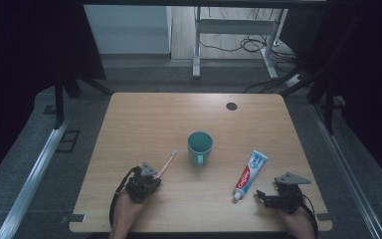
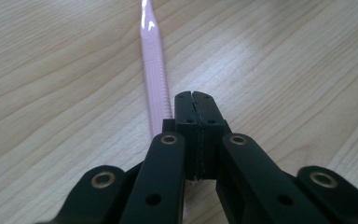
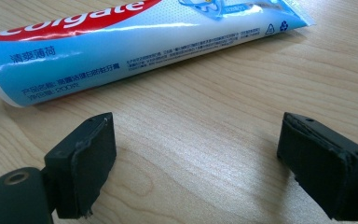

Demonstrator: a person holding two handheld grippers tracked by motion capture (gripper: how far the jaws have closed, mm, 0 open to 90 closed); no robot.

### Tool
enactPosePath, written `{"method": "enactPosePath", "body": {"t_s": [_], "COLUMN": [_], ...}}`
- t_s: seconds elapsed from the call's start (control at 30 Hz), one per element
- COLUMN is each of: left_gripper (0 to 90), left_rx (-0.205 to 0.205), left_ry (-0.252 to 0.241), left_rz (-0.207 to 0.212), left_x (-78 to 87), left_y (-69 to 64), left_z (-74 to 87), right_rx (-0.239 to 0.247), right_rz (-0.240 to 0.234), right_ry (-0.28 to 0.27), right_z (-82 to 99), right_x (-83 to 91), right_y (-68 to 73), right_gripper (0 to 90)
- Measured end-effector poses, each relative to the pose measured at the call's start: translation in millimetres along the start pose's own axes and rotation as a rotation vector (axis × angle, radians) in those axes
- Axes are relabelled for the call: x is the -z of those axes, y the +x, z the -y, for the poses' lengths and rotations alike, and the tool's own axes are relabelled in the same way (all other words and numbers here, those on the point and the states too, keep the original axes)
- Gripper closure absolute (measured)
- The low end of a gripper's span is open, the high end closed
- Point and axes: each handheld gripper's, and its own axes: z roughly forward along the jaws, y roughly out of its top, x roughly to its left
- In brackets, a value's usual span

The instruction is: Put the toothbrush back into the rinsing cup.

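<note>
A pink toothbrush (image 1: 166, 163) lies on the wooden table (image 1: 144, 119), its head pointing toward a teal mug (image 1: 199, 147) at the centre. My left gripper (image 1: 153, 176) sits over the handle end. In the left gripper view the jaws (image 2: 196, 95) are pressed together with nothing between the pads, and the toothbrush (image 2: 154, 70) runs past them on the left and under the gripper. A white, blue and red toothpaste tube (image 1: 250, 173) lies right of the mug. My right gripper (image 1: 260, 196) rests open just short of the tube (image 3: 121, 42), its jaws (image 3: 196, 126) wide apart over bare wood.
A small black round cap (image 1: 232, 106) sits in the tabletop near the far edge. Beyond the table stand a desk frame and cables (image 1: 248, 45) on the floor. Dark curtains hang at both sides.
</note>
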Motion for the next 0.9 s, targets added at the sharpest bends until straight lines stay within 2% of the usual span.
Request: {"method": "enactPosePath", "body": {"t_s": [0.2,0.6,0.9], "left_gripper": [89.4,88.1,85.7], "left_rx": [0.020,0.004,0.001], "left_ry": [0.001,0.002,-0.019], "left_rz": [-0.012,-0.009,-0.008], "left_x": [2.4,4.5,11.6], "left_y": [6.5,7.4,7.5], "left_z": [3.2,3.4,1.9], "right_rx": [0.001,0.003,0.003], "right_rz": [-0.001,-0.001,0.000], "right_ry": [0.000,0.000,-0.001], "right_z": [0.0,0.1,0.3], "right_x": [0.0,0.1,0.2], "right_y": [0.0,0.1,0.2], "right_gripper": [11.2,11.2,11.2]}}
